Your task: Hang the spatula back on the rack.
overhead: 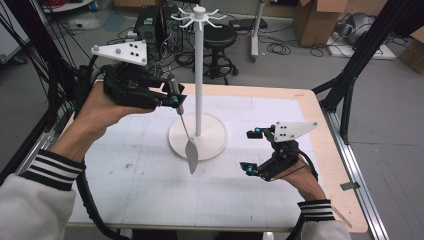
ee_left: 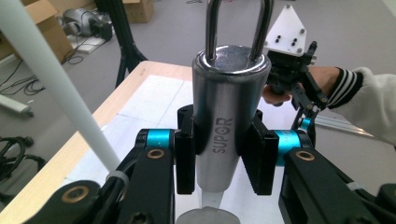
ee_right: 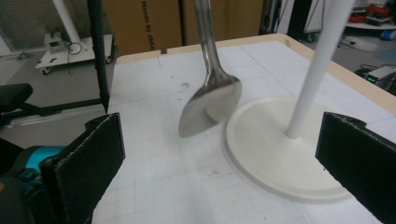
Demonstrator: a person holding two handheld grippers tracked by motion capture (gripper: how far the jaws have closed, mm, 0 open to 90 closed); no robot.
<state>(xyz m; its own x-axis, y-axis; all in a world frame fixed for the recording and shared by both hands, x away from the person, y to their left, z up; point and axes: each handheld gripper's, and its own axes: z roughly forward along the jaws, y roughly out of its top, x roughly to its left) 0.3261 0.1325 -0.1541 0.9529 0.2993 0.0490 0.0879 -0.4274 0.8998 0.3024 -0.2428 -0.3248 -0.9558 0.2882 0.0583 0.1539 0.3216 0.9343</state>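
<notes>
My left gripper (overhead: 175, 99) is raised above the table's left half and is shut on the thick handle of a steel spatula (ee_left: 229, 126) marked SUPOR. The spatula (overhead: 189, 145) hangs down, its blade (overhead: 191, 156) over the front rim of the white stand's base (overhead: 212, 142). In the right gripper view the blade (ee_right: 212, 105) floats above the mat beside the stand's pole (ee_right: 314, 70). My right gripper (overhead: 251, 150) stands open at the table's right, jaws wide apart, nothing between them. The stand's pole (overhead: 198, 70) rises to a hook ring (overhead: 199, 17).
A white gridded mat (overhead: 150, 190) covers the wooden table (overhead: 325, 135). Beyond the far edge stand a black stool (overhead: 220, 37), electronics and cables on the floor, and cardboard boxes (overhead: 317, 20). Black frame posts (overhead: 355, 65) flank the table.
</notes>
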